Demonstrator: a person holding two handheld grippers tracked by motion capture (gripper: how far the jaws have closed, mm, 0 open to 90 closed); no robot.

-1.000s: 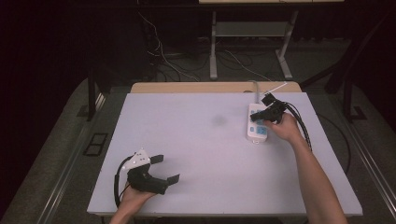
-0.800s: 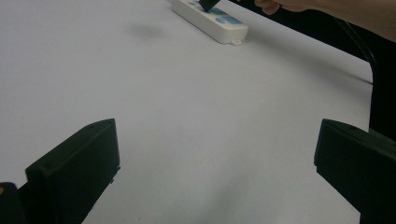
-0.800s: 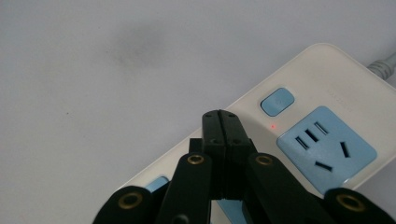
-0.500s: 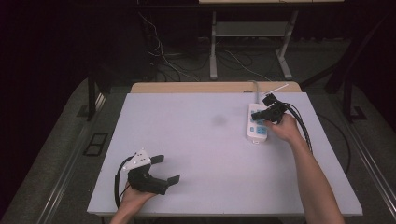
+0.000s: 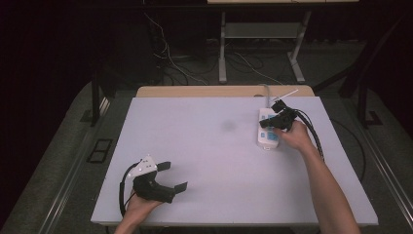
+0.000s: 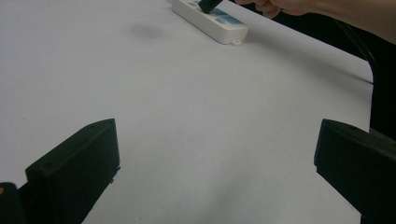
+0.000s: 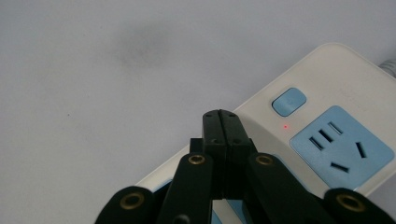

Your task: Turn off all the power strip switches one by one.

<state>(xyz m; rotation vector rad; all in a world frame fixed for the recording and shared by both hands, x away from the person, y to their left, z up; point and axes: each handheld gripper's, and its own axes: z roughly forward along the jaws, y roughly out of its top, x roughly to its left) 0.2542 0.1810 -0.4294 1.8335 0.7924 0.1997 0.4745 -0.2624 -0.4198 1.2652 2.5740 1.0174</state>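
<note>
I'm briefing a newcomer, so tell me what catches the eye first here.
The white power strip with blue sockets lies at the table's far right, a small red light glowing beside its blue button. The right gripper, jaws shut, hovers just above it. The left gripper rests open at the near left corner.

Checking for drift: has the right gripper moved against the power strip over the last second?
No. In the high view the right gripper sits at the same spot over the white power strip, near the table's far right edge, fingers shut.
</note>
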